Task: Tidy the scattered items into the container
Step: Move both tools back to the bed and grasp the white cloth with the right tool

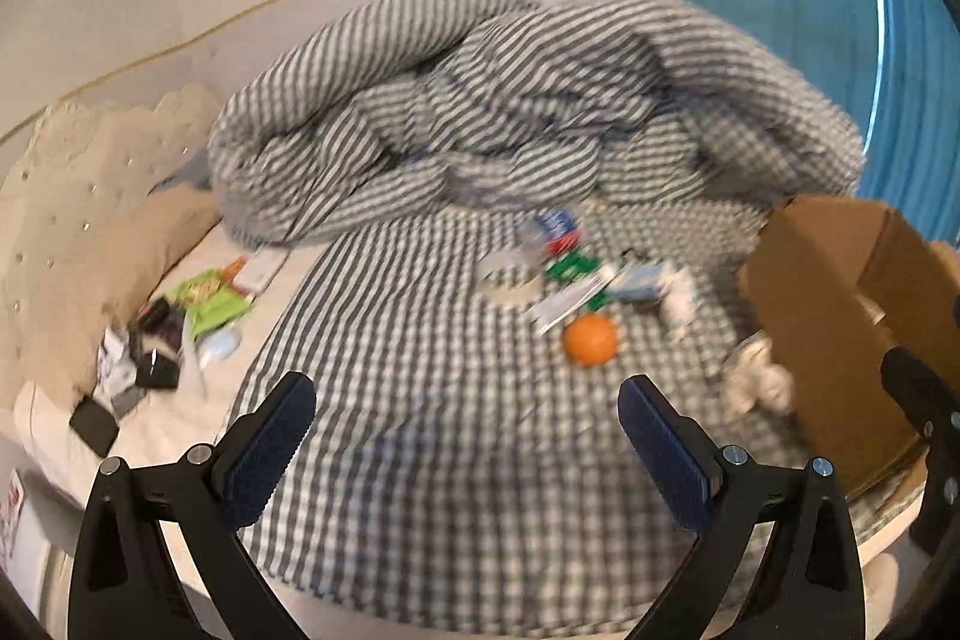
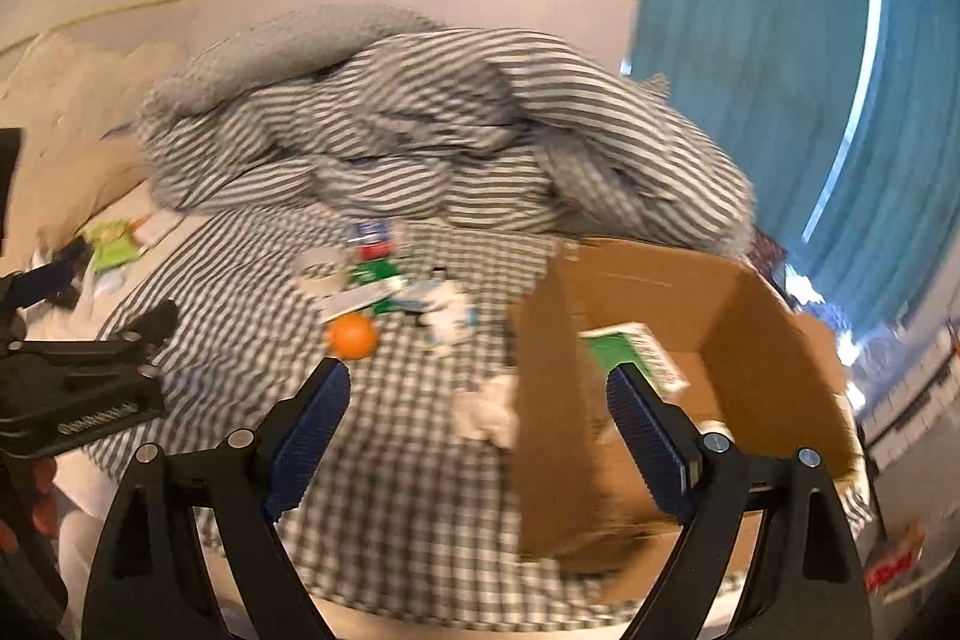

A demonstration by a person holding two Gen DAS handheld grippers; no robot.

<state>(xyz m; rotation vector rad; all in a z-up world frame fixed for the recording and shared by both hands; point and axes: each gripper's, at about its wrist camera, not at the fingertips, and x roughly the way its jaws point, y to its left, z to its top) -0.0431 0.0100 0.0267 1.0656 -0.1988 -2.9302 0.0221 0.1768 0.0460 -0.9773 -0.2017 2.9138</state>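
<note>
Here, both grippers are hovering above the checked sheet (image 1: 420, 460), fingers spread wide and holding nothing, presumably poised for a pick. The box (image 2: 690, 340), the landmark, is standing open-topped so items can drop in; a green-and-white pack (image 2: 636, 349) is lying inside. The ball (image 1: 590, 338) is resting left of the box, ahead of the left gripper (image 1: 468, 454) and apart from its fingers. Beyond it, blurred packets (image 1: 576, 274) are lying. The right gripper (image 2: 480, 436) is straddling the box's near wall.

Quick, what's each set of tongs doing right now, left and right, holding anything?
Left tongs: open, holding nothing, over the checked bedsheet.
Right tongs: open, holding nothing, by the cardboard box.
</note>
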